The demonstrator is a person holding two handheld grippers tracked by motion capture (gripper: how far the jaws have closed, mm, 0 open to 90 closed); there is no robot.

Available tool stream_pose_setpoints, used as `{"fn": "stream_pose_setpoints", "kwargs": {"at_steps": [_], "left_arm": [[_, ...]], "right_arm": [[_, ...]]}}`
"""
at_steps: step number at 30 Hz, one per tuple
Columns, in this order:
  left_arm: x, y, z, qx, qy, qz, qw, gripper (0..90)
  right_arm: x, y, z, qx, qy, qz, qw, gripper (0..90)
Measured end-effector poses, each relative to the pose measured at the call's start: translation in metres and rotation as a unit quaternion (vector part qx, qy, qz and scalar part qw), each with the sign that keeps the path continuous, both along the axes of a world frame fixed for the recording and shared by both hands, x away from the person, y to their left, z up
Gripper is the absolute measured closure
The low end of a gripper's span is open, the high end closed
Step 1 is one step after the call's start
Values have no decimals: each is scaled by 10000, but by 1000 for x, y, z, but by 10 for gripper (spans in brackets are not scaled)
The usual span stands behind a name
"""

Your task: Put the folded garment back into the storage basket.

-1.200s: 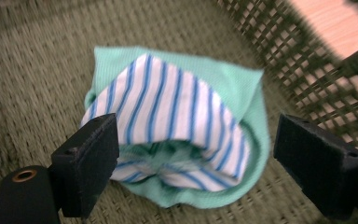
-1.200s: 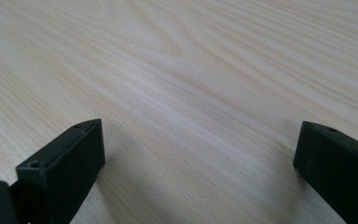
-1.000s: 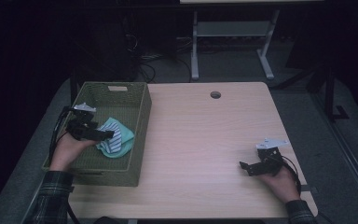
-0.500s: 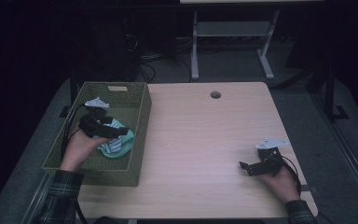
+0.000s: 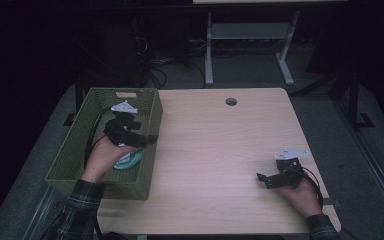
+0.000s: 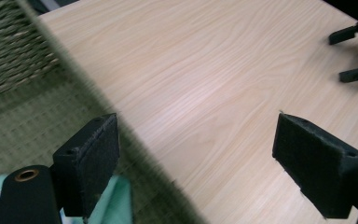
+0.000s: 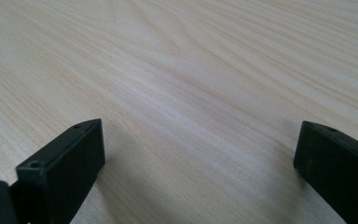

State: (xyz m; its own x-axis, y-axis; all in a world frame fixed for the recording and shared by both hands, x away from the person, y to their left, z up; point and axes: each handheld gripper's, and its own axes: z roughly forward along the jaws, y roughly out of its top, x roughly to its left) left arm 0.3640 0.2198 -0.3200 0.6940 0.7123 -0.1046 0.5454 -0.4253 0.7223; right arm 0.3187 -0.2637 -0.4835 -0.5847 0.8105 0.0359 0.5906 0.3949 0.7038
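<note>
Cloth (image 5: 131, 160), mint-green, one item: logged on the floor of the woven olive basket (image 5: 105, 92), toward its near right corner, largely hidden under the person's left hand (image 5: 104, 156) in the high view. Appeared as a soft, crumpled heap with a paler stripe or fold; finer detail too small to tell. Glimpsed in the left gripper view as a pale green corner (image 6: 117, 205) below the near jaw, apart from it. Left gripper (image 5: 149, 139): a second earlier low in the basket and right at the cloth, half a second earlier raised above it, now carried up and rightward to the basket's right rim, aimed out over the table (image 5: 220, 150). Jaws recorded wide apart with nothing between them, bare wood and basket edge (image 6: 18, 46) visible through the gap. Judged from that change: cloth let go and left in the basket, so the deposit step probably complete and the left gripper free for whatever followed. Right gripper (image 5: 263, 178): parked on the table's near right part, well apart from the basket, unmoved across all three moments; jaws likewise spread, holding nothing, plain woodgrain between them in the right gripper view. Also entered: round cable hole (image 5: 231, 101) at the table's far edge.
</note>
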Motion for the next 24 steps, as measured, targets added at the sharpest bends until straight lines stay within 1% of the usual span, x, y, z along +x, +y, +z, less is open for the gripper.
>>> {"fn": "stream_pose_setpoints", "kwargs": {"at_steps": [6, 7, 13, 16, 17, 20, 22, 24], "left_arm": [[-1, -20, 2, -28, -56, -165, 9998, 143], [-2, -23, 1, -19, -41, -182, 9998, 143], [-5, -46, -3, -72, -49, -401, 9992, 145], [-8, -60, -8, -116, -36, -530, 9985, 147], [-8, -64, -9, -154, -41, -536, 9984, 147], [-9, -77, -16, -149, 22, -663, 9977, 147], [-11, -86, -21, -90, 54, -754, 9971, 147], [-11, -94, -27, -51, 64, -785, 9969, 147]], "right_arm": [[0, 0, 0, -1, -2, -1, 10000, 14], [0, 0, 0, -1, -3, -1, 10000, 14], [0, 0, 0, -1, -1, -2, 10000, 14], [0, 0, 0, 2, -3, -1, 10000, 14], [0, 0, 0, -1, 1, 0, 10000, 14], [0, 0, 0, -10, -21, 4, 10000, 14], [0, 0, 0, -10, -13, 5, 10000, 14], [0, 0, 0, -3, -15, 2, 10000, 14]]}}
